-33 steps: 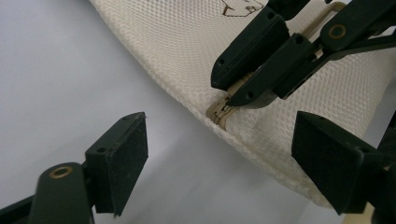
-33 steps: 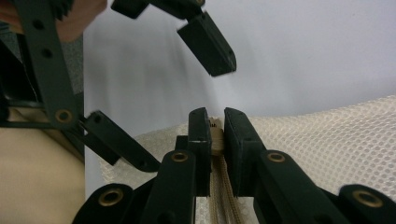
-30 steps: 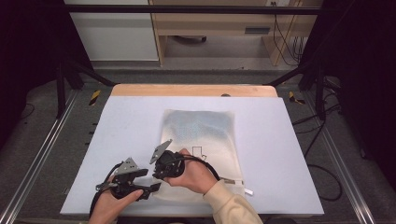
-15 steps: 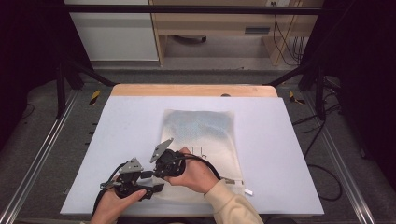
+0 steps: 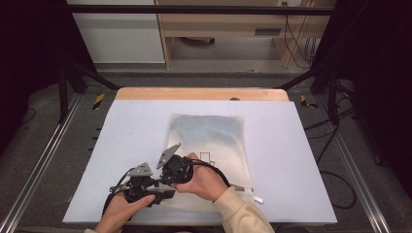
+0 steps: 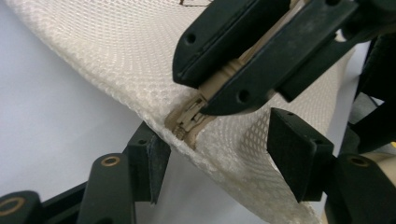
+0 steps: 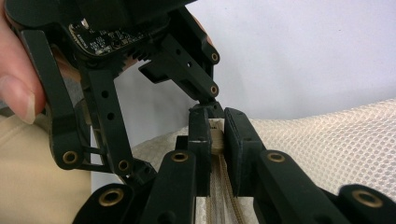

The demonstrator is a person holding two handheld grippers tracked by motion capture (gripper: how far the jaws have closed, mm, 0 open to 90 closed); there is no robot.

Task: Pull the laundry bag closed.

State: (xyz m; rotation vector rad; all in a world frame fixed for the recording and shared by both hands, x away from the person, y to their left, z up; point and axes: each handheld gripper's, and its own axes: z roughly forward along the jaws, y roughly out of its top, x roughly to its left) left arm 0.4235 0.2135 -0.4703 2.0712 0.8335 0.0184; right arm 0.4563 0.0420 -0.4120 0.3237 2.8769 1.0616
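While the right hand-held gripper (image 6: 233, 60) pinches the zipper tape at the near corner of the mesh bag (image 5: 206, 145) on the bench (image 5: 301, 160), the left hand-held gripper (image 6: 224, 161) has just been closing, its jaws half-wide and straddling the zipper slider (image 6: 189, 119), pads not yet touching. Judging by that, the bag is steadied; gripping the slider and running the zip is all to come.

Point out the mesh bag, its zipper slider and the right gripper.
mesh bag (image 5: 206, 131), high view, on its flat upper panel.
zipper slider (image 6: 188, 120), left gripper view, on its tan body.
right gripper (image 7: 215, 140), right gripper view, midway between its fingers, which clamp the zipper edge.
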